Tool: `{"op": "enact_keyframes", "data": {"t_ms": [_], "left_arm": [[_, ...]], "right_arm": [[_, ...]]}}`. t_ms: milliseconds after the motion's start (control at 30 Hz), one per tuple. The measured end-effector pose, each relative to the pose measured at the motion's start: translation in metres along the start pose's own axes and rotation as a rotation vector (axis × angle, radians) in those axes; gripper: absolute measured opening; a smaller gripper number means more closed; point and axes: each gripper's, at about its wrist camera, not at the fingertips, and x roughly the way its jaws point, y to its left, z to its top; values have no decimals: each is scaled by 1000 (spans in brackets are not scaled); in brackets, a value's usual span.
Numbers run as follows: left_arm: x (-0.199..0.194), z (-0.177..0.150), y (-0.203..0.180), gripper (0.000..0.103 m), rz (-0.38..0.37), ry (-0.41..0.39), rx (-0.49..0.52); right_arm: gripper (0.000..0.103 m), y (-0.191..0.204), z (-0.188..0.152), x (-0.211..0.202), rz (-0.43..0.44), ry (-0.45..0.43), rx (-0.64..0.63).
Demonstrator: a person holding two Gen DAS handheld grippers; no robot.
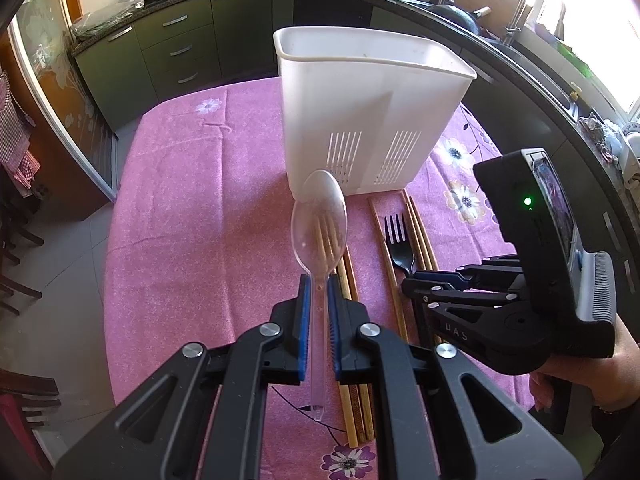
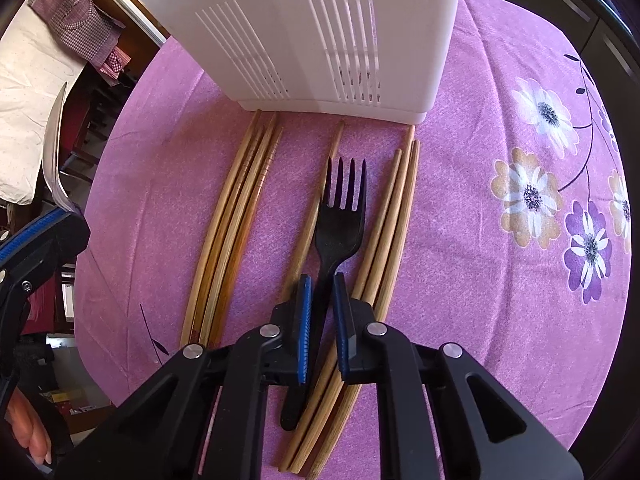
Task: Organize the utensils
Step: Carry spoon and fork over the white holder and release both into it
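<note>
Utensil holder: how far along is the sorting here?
Nothing visibly done: what shows of the white utensil holder looks empty. In hand: the left gripper holds a clear spoon; the right gripper straddles the black fork. Left: chopsticks on the tablecloth.

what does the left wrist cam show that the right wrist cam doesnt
Only the left wrist view shows the clear spoon gripped in the left tool, the open top of the white holder, and the kitchen counters behind.

Only the right wrist view shows the right tool straddling the black fork's handle.

Both show the fork, chopsticks, holder and purple tablecloth.
</note>
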Motion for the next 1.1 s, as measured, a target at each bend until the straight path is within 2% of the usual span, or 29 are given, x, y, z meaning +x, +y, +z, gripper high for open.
{"op": "enact_keyframes", "data": {"t_ms": [100, 233, 333, 467, 633, 833, 1000, 1100], "left_arm": [[-3, 2, 2, 8, 5, -8, -2], [-19, 8, 5, 8, -5, -39, -9], [-43, 17, 10, 8, -18, -99, -24], [-80, 41, 19, 9, -35, -215, -53], [-113, 81, 20, 8, -70, -375, -78], [-124, 126, 13, 9, -48, -560, -95], [-107, 151, 12, 9, -20, -652, -116], [-89, 158, 14, 9, -3, -664, -124]], "right_arm": [[10, -4, -5, -2, 10, -37, 0], [9, -16, -12, -23, 97, -115, 15], [9, -21, -20, -55, 185, -211, 17], [9, -28, -22, -111, 243, -378, 19], [9, -36, -5, -173, 240, -591, 19], [9, -63, 20, -222, 230, -793, 30], [9, -61, 51, -236, 143, -935, 25], [9, -52, 73, -231, 70, -960, 8]]}}
